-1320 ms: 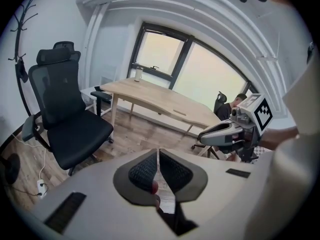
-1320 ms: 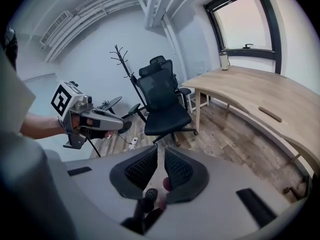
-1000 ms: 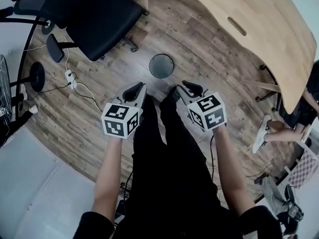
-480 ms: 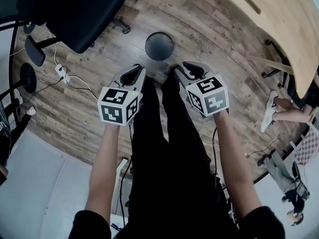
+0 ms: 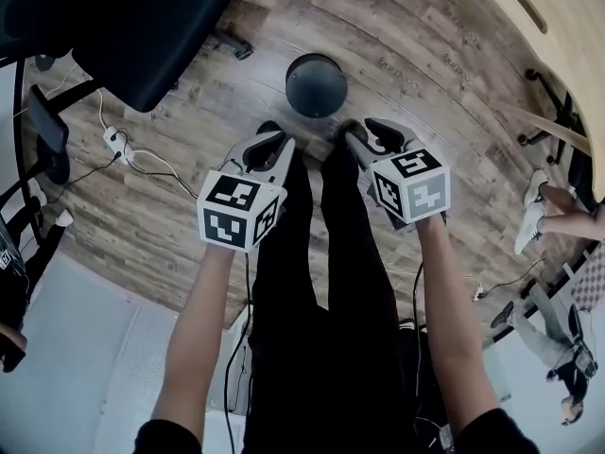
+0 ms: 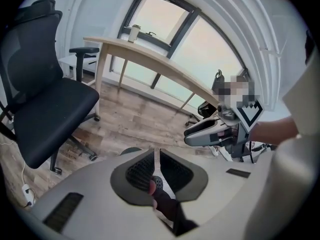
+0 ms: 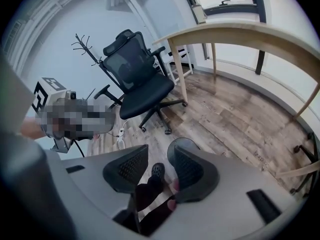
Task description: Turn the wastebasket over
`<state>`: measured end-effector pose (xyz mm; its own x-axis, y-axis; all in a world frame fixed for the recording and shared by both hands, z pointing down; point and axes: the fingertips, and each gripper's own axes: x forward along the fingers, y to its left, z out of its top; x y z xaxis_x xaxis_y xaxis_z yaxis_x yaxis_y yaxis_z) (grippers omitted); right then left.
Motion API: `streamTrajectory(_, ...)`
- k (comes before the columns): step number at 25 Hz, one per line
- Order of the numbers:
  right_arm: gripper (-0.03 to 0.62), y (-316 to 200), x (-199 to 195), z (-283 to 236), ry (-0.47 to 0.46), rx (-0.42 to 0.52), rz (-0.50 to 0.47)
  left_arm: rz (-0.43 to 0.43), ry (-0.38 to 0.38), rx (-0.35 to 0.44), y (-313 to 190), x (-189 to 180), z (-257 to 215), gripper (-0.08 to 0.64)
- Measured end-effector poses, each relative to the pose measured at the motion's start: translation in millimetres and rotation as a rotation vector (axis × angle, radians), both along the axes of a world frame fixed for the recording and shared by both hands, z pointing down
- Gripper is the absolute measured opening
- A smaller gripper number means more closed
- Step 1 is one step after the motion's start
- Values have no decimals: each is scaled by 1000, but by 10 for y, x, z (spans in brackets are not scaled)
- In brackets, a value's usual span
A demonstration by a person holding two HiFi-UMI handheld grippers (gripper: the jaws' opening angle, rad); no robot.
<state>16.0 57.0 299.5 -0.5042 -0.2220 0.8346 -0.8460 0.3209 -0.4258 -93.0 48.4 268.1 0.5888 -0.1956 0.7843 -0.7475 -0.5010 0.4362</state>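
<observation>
A: Which step?
B: Approach, I reckon. Wastebasket [image 5: 316, 84] is round and dark, sitting on the wood-plank floor just right of the chair [image 5: 142, 26] base. Untouched.
A: Grippers?
B: Left gripper [image 5: 269, 145] clenched, empty. Right gripper [image 5: 367, 132] jaws just been opening, nothing betw. the ribbed pads. Next: get to the rim, grip, tip it.

head view: high, steeply down, far | left/right gripper views: low, forward along own jaws, nearer floor [image 5: 132, 225] | shared: wastebasket [image 5: 316, 84], office chair [image 5: 142, 26] (desk [image 5: 558, 26] too)
</observation>
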Motion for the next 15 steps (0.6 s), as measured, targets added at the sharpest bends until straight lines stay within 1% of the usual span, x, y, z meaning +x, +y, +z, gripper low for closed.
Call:
streamTrajectory(4, 160, -60, 44, 336, 16, -11, 1, 3, 5, -12, -74, 35, 342, 30)
streamTrajectory(6, 160, -77, 58, 502, 26, -16, -3, 2, 14, -22, -112, 52, 505, 74)
streamTrajectory(7, 160, -84, 62, 587, 32, -17, -4, 5, 16, -26, -131, 57, 586, 78)
streamTrajectory(12, 166, -34, 82, 1013, 59, -35, -15, 44, -2, -41, -160, 58, 1045, 86)
streamTrajectory(15, 190, 41, 76, 1239, 61, -63, -22, 29, -4, -52, -151, 10, 1347, 87)
